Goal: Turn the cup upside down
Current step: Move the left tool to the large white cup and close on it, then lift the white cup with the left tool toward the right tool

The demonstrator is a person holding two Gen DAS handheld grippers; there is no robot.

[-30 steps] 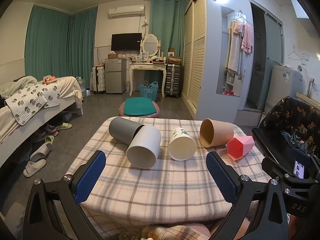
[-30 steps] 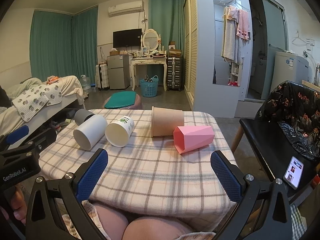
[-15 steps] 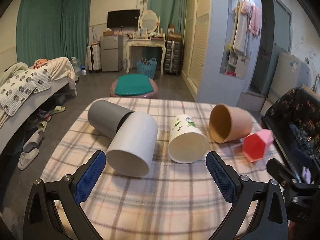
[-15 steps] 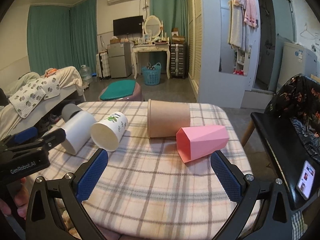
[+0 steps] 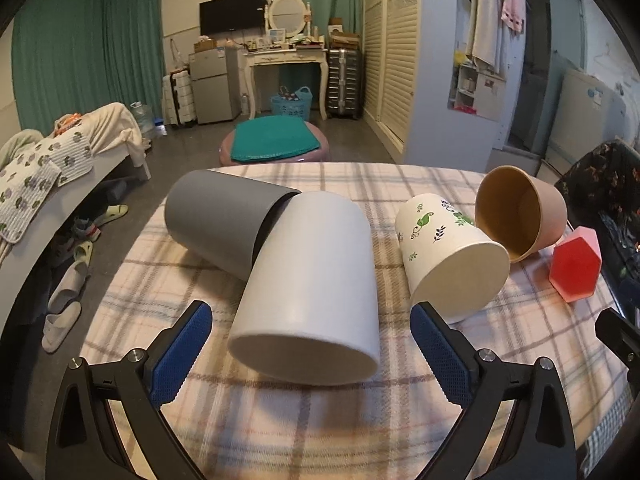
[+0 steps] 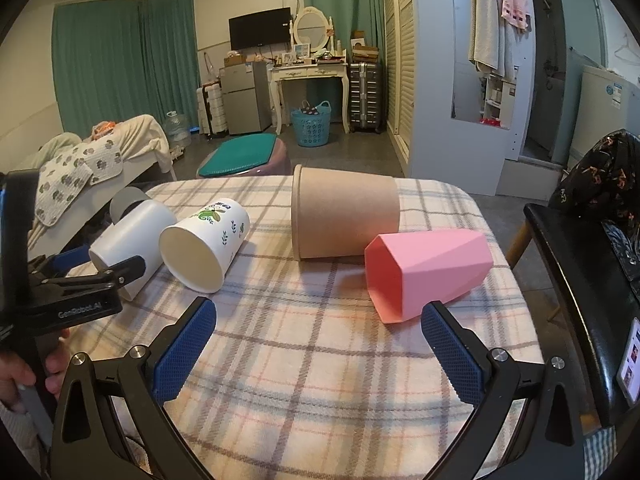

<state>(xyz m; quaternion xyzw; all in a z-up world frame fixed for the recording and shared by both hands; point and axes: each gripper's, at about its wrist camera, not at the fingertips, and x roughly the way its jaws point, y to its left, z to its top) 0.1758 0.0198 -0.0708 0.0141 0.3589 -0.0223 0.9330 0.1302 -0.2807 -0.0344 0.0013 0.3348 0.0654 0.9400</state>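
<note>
Several cups lie on their sides on a plaid-covered table (image 5: 320, 420). A white cup (image 5: 316, 292) lies mouth toward me, against a grey cup (image 5: 220, 216). My left gripper (image 5: 312, 356) is open, its blue pads flanking the white cup's mouth without touching. A leaf-print paper cup (image 5: 448, 256), a brown paper cup (image 5: 520, 212) and a pink faceted cup (image 5: 576, 264) lie to the right. My right gripper (image 6: 320, 352) is open and empty; the pink cup (image 6: 428, 272) lies just beyond its right finger, the brown cup (image 6: 344, 216) behind it.
A black chair (image 6: 580, 280) with a phone (image 6: 632, 360) stands at the table's right. A bed (image 5: 48, 160) and slippers (image 5: 64, 300) are to the left. A stool with a green cushion (image 5: 276, 144) stands beyond the table's far edge.
Both grippers have moved forward over the table. The left one has closed in on the white cup, the right one on the pink cup. No cup has moved.
</note>
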